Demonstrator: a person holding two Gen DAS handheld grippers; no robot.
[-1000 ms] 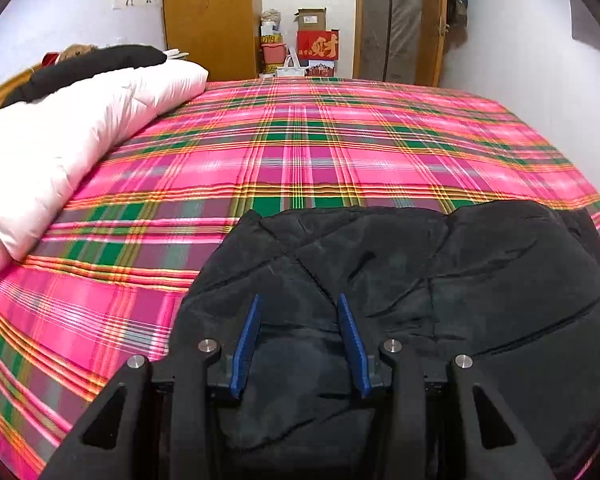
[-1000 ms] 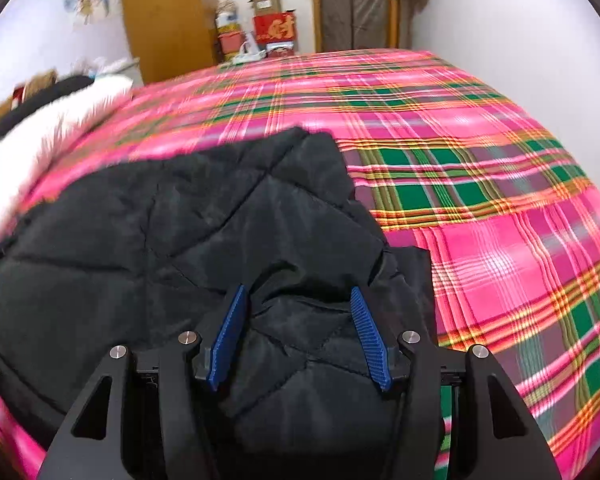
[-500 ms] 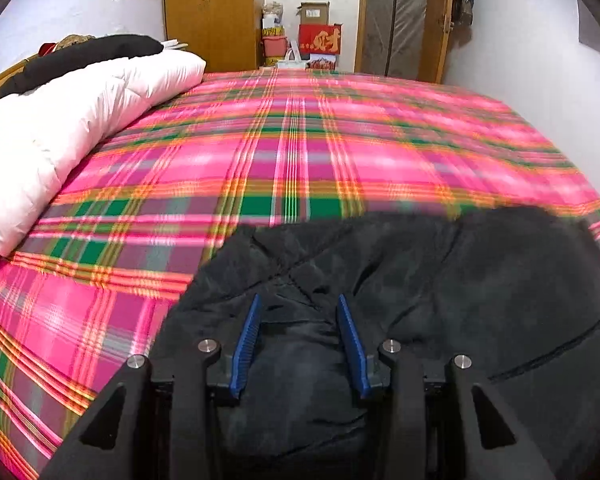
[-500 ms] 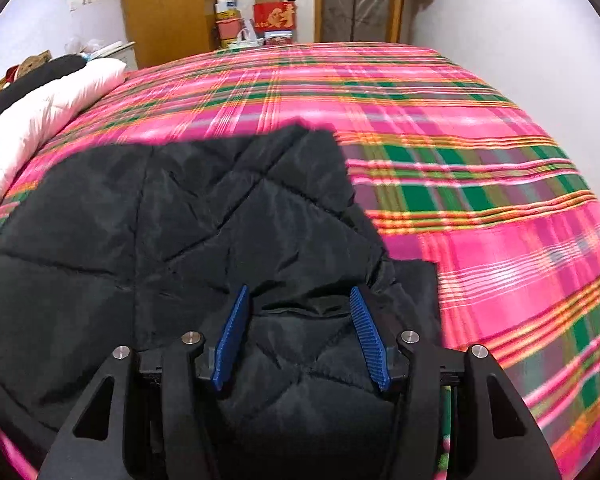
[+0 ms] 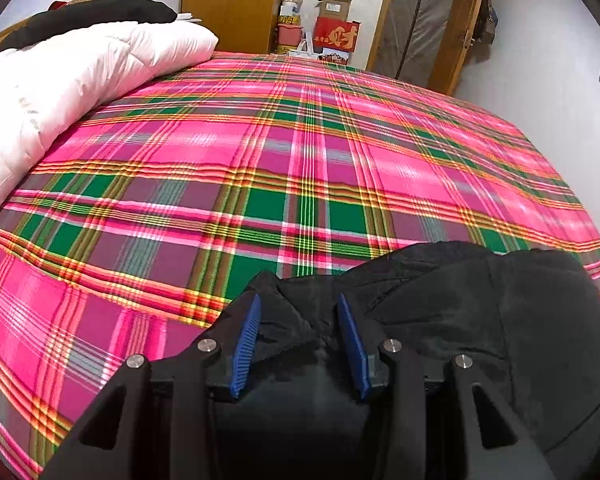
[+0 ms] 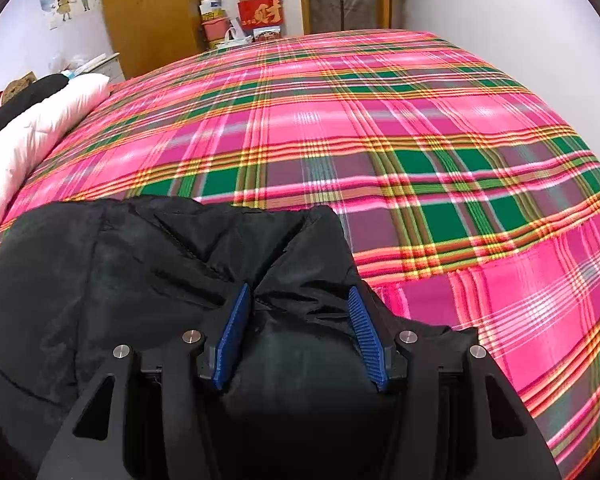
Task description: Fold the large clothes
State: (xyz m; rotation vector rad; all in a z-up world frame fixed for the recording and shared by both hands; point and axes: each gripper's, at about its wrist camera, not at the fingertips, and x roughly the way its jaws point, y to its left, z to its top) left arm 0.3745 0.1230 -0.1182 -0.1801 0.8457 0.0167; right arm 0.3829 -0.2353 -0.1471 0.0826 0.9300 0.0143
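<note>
A black quilted jacket (image 5: 480, 320) lies bunched at the near edge of the pink plaid bed (image 5: 300, 152). My left gripper (image 5: 298, 320) has its blue fingers wide apart, with a fold of the jacket's left end between them. In the right wrist view the jacket (image 6: 120, 264) spreads to the left. My right gripper (image 6: 300, 312) also has its fingers wide apart, with a raised fold of the jacket's right end between them. The pads do not press the cloth in either view.
A white duvet (image 5: 72, 80) with a dark garment (image 5: 100, 12) on it lies along the bed's left side. A wooden wardrobe (image 5: 228, 0), boxes (image 5: 332, 32) and a door (image 5: 428, 20) stand beyond the far edge. A white wall (image 6: 520, 20) runs along the right.
Both grippers have pulled back toward the near edge and tilted up. The jacket has been drawn back and bunched, so much more plaid sheet shows beyond it. The fingers stay apart.
</note>
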